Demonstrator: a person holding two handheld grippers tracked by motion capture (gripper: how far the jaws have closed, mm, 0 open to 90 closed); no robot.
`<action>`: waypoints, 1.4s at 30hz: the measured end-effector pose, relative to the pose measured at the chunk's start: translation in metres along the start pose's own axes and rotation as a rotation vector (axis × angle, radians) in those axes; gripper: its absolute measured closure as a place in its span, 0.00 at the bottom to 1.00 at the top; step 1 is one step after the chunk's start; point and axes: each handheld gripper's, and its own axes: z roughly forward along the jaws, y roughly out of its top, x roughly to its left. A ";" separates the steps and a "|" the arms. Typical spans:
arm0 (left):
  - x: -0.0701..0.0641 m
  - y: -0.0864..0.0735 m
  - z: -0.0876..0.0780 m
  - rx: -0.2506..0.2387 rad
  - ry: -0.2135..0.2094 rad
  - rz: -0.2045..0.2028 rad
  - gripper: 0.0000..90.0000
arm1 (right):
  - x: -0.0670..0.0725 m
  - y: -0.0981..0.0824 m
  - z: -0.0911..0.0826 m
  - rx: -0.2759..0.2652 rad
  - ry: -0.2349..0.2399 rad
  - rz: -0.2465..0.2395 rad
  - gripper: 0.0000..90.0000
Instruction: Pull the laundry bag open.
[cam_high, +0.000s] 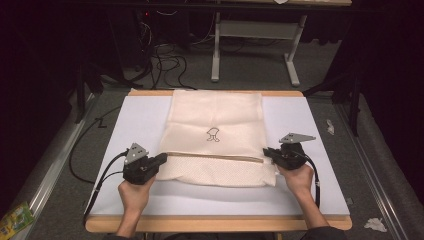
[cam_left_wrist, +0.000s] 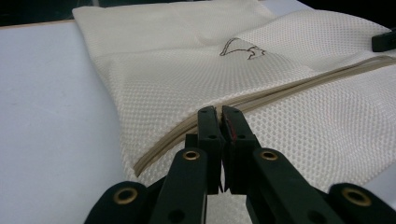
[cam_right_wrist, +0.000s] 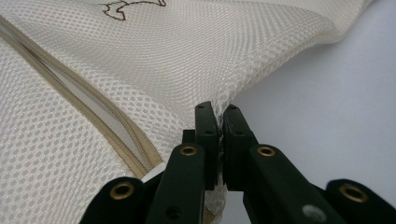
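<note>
A cream mesh bag (cam_high: 215, 120) lies flat on the white board, with a small dark emblem (cam_high: 213, 134) and a beige zipper (cam_high: 215, 156) running across it. My left gripper (cam_high: 162, 159) is at the bag's left edge by the zipper's end. In the left gripper view its jaws (cam_left_wrist: 219, 114) are pressed together on the mesh (cam_left_wrist: 187, 70) just in front of the zipper (cam_left_wrist: 289, 88). My right gripper (cam_high: 266, 151) is at the bag's right edge. It (cam_right_wrist: 218, 112) is shut on a pinched, slightly lifted fold of mesh (cam_right_wrist: 187, 56) beside the zipper (cam_right_wrist: 70, 88).
The white board (cam_high: 140, 115) covers a wooden table (cam_high: 215, 223). Beyond the table, cables (cam_high: 165, 65) and a grey desk frame (cam_high: 216, 55) stand on the floor. A yellow-green packet (cam_high: 15, 220) lies at the lower left, crumpled paper (cam_high: 375, 224) at the lower right.
</note>
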 end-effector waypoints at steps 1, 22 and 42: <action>0.001 0.000 -0.001 0.005 0.000 -0.004 0.97 | 0.000 -0.001 0.000 0.002 -0.005 0.000 0.98; 0.011 0.005 -0.007 0.017 0.035 -0.020 0.97 | -0.011 -0.006 0.002 -0.011 0.004 0.038 0.98; 0.024 -0.004 -0.009 0.050 0.082 -0.028 0.97 | -0.017 -0.002 -0.003 -0.026 -0.013 0.057 0.98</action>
